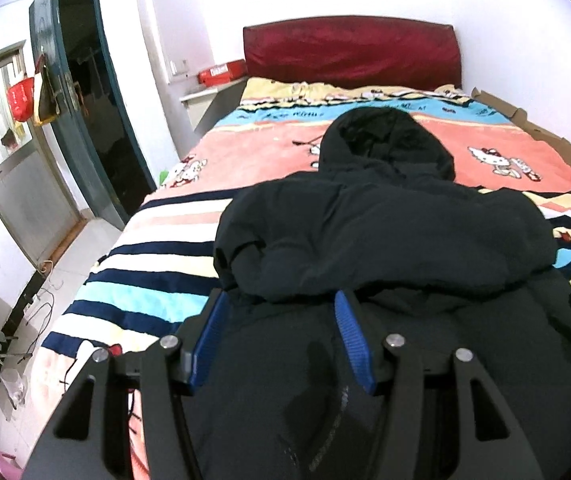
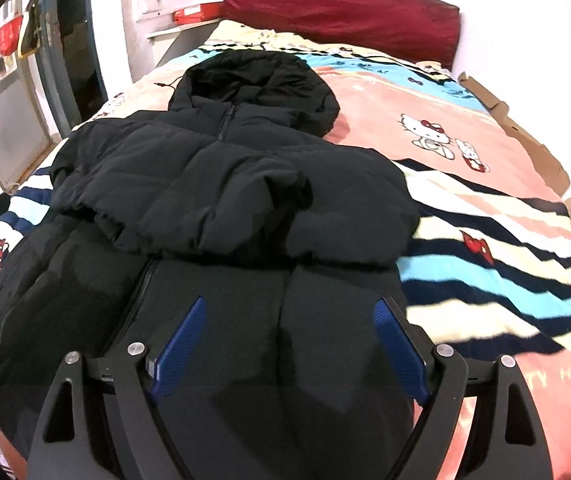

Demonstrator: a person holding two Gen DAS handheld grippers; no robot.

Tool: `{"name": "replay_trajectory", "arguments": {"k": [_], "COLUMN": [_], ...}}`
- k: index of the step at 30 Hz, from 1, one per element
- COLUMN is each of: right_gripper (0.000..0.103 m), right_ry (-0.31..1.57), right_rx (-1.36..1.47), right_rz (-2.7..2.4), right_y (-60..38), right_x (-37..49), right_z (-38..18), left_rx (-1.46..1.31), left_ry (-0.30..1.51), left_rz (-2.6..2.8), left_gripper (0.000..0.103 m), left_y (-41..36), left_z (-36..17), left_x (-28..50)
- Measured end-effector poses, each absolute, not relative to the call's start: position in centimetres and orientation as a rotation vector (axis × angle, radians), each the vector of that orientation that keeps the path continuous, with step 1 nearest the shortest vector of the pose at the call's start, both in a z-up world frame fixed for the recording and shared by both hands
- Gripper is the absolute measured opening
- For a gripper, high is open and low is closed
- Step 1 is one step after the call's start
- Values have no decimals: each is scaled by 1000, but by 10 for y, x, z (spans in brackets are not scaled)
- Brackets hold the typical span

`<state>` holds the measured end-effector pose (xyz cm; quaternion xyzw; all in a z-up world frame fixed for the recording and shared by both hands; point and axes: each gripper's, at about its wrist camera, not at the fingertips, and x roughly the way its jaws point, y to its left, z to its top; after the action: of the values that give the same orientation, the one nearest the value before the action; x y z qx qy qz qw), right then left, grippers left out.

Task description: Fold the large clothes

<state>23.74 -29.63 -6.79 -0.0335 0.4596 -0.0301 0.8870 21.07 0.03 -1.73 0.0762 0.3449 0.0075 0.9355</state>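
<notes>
Black padded jacket lies on the striped bed, hood toward the far red headboard, both sleeves already folded across the chest. I judge the next fold should lift the near hem evenly on both sides and carry it toward the hood. Left gripper and right gripper both stand apart over the lower jacket, clamping nothing that I can see.

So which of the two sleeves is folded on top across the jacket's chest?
The sleeve with its elastic cuff at the picture's left in the right wrist view. It overlaps the other sleeve, which lies beneath it.
</notes>
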Motion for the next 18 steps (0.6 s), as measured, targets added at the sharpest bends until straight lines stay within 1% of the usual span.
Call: {"name": "replay_trajectory", "arguments": {"k": [9, 18], "right_gripper": [84, 85], "right_ry": [926, 847], "right_rx": [-33, -26], "right_rz": [-101, -137], "right_y": [-310, -315], "right_x": [192, 151], "right_z": [-52, -15], "left_rx": [159, 148], "left_ry": [677, 608], "left_rz": [1, -41], "left_gripper": [54, 54], "left_y": [-6, -12], "left_z": [-6, 19], "left_x": [175, 133]}}
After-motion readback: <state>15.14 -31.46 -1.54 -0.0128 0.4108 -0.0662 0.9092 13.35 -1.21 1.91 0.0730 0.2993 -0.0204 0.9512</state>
